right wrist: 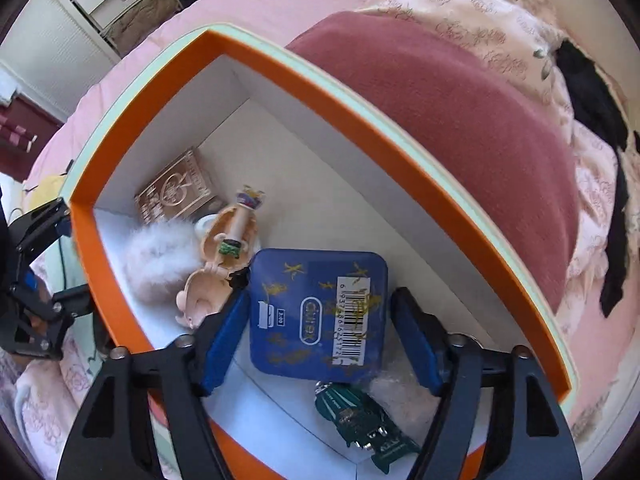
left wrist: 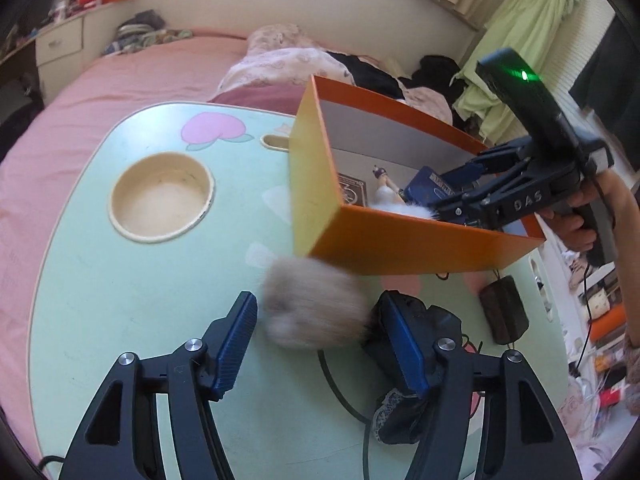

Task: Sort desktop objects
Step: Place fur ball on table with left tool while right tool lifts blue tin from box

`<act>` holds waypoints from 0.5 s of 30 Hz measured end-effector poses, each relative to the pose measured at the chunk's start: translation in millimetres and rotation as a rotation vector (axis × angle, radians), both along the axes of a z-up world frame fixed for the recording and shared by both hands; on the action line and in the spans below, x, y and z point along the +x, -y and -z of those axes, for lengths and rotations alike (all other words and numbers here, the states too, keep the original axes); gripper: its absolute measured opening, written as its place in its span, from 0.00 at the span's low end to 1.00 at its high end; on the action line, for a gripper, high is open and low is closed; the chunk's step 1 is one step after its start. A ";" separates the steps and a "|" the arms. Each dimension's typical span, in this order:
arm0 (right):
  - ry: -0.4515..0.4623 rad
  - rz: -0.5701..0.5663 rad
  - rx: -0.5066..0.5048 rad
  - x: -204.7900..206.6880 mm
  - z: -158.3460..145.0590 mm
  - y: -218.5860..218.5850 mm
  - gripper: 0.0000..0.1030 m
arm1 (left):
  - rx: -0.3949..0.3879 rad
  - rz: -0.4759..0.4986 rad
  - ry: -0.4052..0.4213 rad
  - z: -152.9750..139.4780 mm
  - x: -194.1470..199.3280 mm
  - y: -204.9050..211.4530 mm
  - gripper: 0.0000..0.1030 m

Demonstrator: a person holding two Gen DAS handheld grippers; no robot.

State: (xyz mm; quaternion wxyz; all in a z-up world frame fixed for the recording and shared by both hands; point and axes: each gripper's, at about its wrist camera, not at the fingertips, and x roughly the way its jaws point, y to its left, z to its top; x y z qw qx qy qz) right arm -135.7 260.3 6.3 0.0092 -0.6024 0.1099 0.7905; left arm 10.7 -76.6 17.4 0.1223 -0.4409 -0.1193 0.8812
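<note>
Pompom (left wrist: 314,304), beige and blurred, is lying loose on the green table (left wrist: 120,300) between the released jaws of the left gripper (left wrist: 316,328), no pad pressing it. Right gripper (right wrist: 320,344) is hanging spread inside the orange box (right wrist: 120,312), jaws straddling the blue tin (right wrist: 318,312) without gripping.

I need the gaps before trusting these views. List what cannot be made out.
- Fluffy ball, left wrist view: motion-blurred; contact with the left gripper pads unclear.
- Black object, left wrist view: mostly behind the right-hand finger.
- Green car, right wrist view: partly under the blue tin.
- Right gripper, right wrist view: contact with tin unclear.
</note>
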 end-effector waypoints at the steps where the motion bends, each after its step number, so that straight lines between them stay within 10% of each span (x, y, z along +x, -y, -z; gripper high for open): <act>1: -0.006 0.004 0.004 1.1 -0.2 -0.2 0.65 | 0.007 -0.007 -0.012 -2.2 1.8 3.0 0.63; 9: -0.217 0.142 -0.024 34.4 -38.1 -10.2 0.65 | 0.024 -0.076 -0.144 -44.0 11.5 31.6 0.63; 15: -0.501 0.207 -0.159 102.8 -101.4 6.1 0.65 | 0.078 0.073 -0.109 -100.8 -32.7 7.7 0.59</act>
